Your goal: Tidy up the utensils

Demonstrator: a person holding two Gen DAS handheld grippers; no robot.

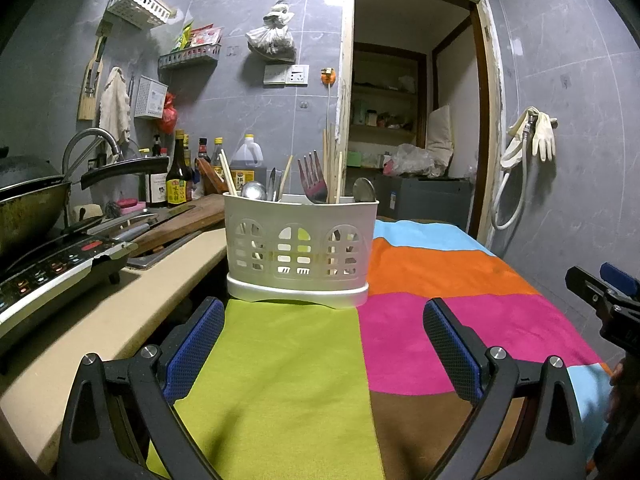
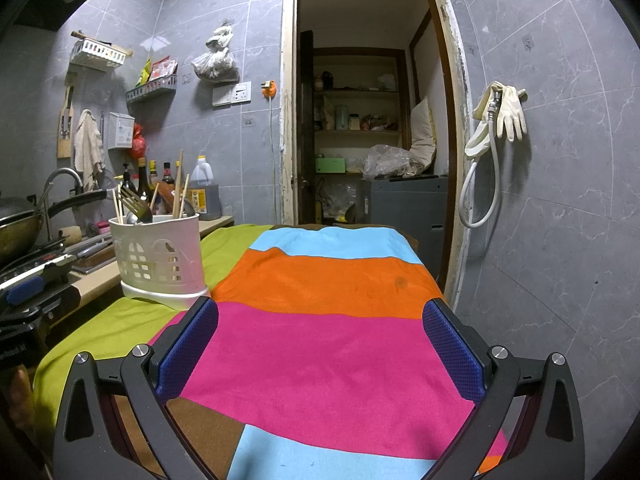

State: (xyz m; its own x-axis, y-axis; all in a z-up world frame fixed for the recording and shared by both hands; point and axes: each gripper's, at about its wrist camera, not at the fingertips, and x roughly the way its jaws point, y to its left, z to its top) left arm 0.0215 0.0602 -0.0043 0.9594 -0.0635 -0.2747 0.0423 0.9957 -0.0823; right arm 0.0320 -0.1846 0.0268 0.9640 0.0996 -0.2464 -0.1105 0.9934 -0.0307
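The white utensil caddy (image 1: 300,248) stands upright at 12 o'clock from the left claw (image 1: 324,344), holding fork (image 1: 314,180), spoons and chopsticks (image 1: 228,174) handle-down, so sorting looks done. Both claws, left and right (image 2: 320,344), hover spread wide and empty above the striped cloth (image 2: 320,344).

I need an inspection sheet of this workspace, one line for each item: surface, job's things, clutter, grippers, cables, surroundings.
Surface: striped cloth in green, pink, orange, blue and brown covers the table; nothing loose lies on it.
Job's things: white utensil caddy stands upright on the green part, holding a fork, spoons and chopsticks.
Clutter: wok, knives and sauce bottles on the counter to the left.
Grippers: left gripper open, empty; right gripper open, empty.
Cables: white hose hangs on the right wall.
Surroundings: grey tiled walls, open doorway to a storeroom, gloves on a hook.
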